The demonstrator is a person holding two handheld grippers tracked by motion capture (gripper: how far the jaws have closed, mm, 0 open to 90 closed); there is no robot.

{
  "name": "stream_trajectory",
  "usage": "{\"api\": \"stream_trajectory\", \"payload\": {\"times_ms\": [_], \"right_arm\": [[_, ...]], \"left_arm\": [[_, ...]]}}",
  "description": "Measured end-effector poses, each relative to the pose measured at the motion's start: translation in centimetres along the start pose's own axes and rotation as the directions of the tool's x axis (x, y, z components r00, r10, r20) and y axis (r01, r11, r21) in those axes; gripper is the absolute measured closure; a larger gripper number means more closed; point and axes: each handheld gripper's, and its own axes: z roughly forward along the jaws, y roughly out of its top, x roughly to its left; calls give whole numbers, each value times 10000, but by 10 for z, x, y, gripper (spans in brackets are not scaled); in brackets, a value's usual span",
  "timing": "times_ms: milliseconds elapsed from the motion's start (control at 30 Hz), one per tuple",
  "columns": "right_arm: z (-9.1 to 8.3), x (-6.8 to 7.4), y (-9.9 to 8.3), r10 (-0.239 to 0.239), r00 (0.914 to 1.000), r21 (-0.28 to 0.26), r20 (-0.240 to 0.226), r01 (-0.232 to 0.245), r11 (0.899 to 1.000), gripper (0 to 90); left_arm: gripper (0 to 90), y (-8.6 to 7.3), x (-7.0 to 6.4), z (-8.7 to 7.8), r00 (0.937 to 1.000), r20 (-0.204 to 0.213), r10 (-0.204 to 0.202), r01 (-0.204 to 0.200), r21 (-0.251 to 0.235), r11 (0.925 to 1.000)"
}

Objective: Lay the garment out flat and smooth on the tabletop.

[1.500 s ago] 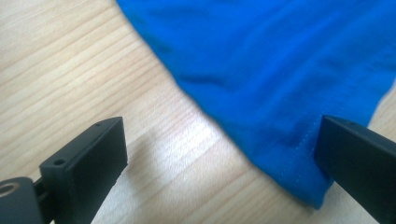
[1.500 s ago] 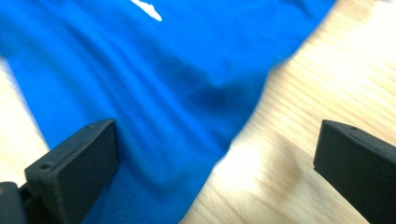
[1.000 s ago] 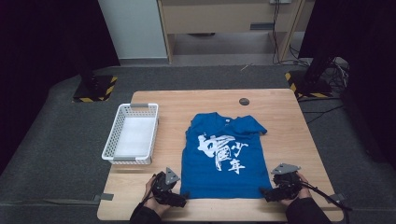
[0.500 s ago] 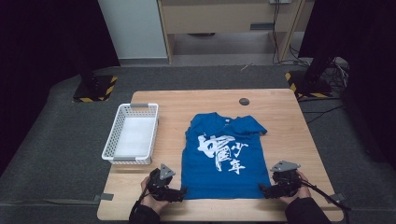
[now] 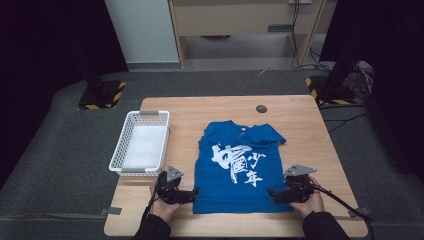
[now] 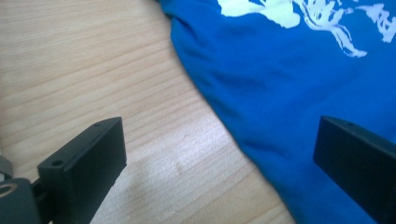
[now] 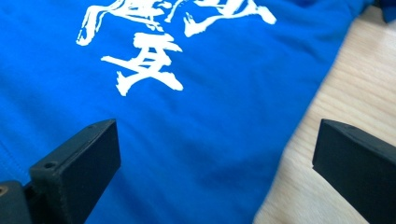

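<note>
Two grippers sit at the near edge of the table (image 5: pixel 320 125), one at each lower corner of the blue T-shirt (image 5: pixel 240 170). My left gripper (image 5: pixel 192 192) has its jaws spread wide, one over bare wood, the other over the shirt's side edge. My right gripper (image 5: pixel 272 192) is spread too, straddling the opposite side edge. Farther back, the shirt lies flat, print up, collar toward the far edge. A white basket (image 5: pixel 120 150) stands by the left edge; a dark round disc (image 5: pixel 261 108) lies near the far edge.
</note>
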Motion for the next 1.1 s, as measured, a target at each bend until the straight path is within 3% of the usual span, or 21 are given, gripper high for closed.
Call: {"api": "stream_trajectory", "payload": {"times_ms": [133,167,233,400,533,900,1100], "right_arm": [[7,5,3,-124,9998,-14,-158,123,9999,22],[13,4,4,153,9990,45,-417,-151,9999,19],[15,4,5,88,9994,140,-326,-84,9999,18],[25,11,8,-317,9989,203,-335,324,9993,20],[34,16,8,-691,9968,554,-390,712,9959,13],[31,15,3,-758,9961,459,-461,779,9959,10],[27,14,-1,-852,9949,453,-545,877,9951,7]], "left_arm": [[24,3,0,0,9999,-91,-51,48,-238,9997],[30,4,1,0,9999,-118,-92,88,-337,9994],[33,7,2,0,9997,-162,-157,149,-488,9987],[55,12,4,0,9996,-247,-113,91,-858,9963],[63,21,6,1,9994,-214,-280,252,-1217,9922],[66,42,14,11,9972,-242,-707,663,-1483,9867],[70,54,18,16,9975,-439,-546,474,-1516,9873]]}}
